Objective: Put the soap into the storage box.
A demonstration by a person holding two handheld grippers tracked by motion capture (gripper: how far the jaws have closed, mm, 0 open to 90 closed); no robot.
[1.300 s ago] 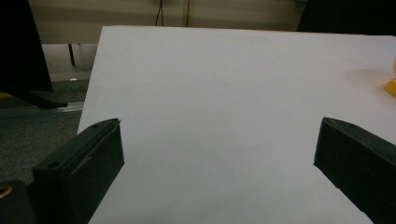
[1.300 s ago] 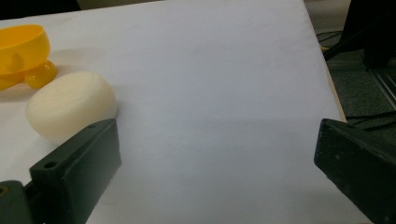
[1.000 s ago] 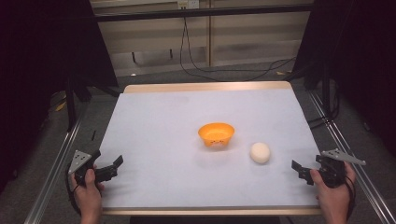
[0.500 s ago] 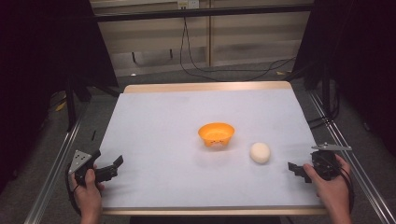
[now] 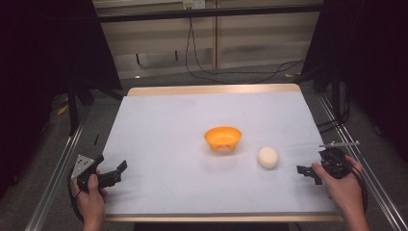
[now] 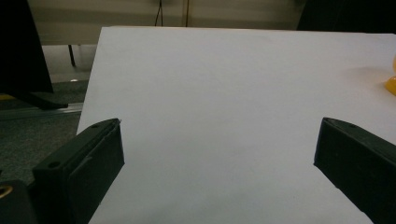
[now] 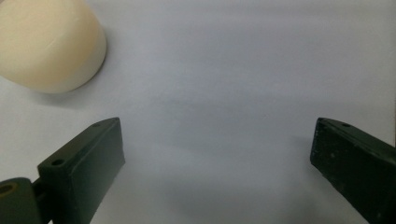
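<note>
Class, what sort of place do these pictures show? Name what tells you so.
Probably a lab set up for recording handling tasks: a white-covered table with dark curtains at the sides, loose cables on the floor, and a hand-held left gripper and right gripper.

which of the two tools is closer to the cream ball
The right tool: it sits just right of the cream ball, jaws open towards it. The left tool is across the table by the left edge.

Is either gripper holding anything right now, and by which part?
Nothing is held. The left gripper and right gripper both have their jaws wide apart over bare table; the cream ball lies free.
</note>
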